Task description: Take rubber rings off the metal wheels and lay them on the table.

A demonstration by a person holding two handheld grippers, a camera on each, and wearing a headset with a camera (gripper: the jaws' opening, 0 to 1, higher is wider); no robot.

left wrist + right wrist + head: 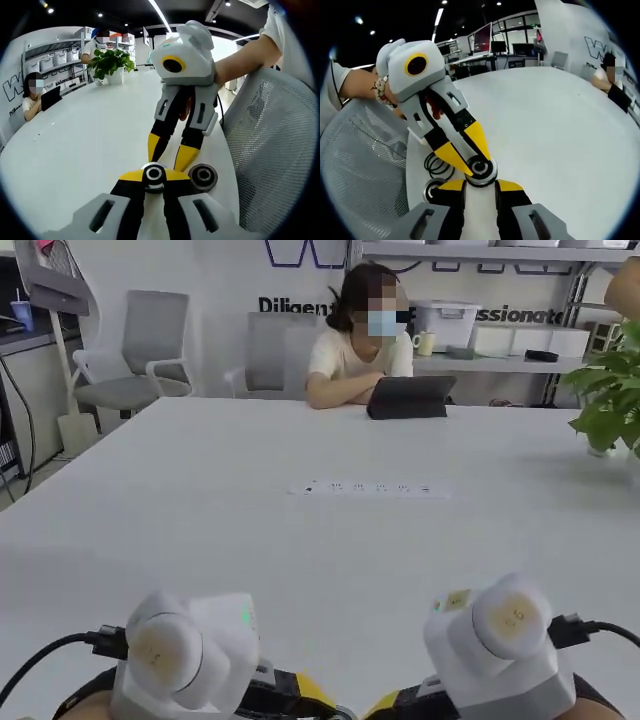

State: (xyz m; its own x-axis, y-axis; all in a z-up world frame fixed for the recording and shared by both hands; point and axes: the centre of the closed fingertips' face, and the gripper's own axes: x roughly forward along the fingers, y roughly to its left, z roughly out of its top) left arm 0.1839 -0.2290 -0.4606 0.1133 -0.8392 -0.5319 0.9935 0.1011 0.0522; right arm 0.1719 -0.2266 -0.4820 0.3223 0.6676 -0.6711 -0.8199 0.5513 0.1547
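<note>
Your left gripper [153,174] has its yellow-tipped fingers closed on a metal wheel [482,171] that lies flat on the white table [300,540], close to the near edge. Your right gripper [481,187] faces it from the other side, fingers parted, their tips just at the wheel; whether they touch its rim is hard to tell. A second wheel [202,176], with a black ring around it, lies just beside the first. Thin black rubber rings [436,165] lie loose on the table near both. A mesh chair back [275,150] stands by the table edge.

Mid-table lies a white power strip [375,488]. At the far side a person [355,350] sits behind a dark tablet [408,398]. The wall lettering [295,306] reads "Diligen" and then "ssionat", with the person covering the middle. Grey office chairs [140,350] stand to the left, and a leafy plant [610,390] to the right.
</note>
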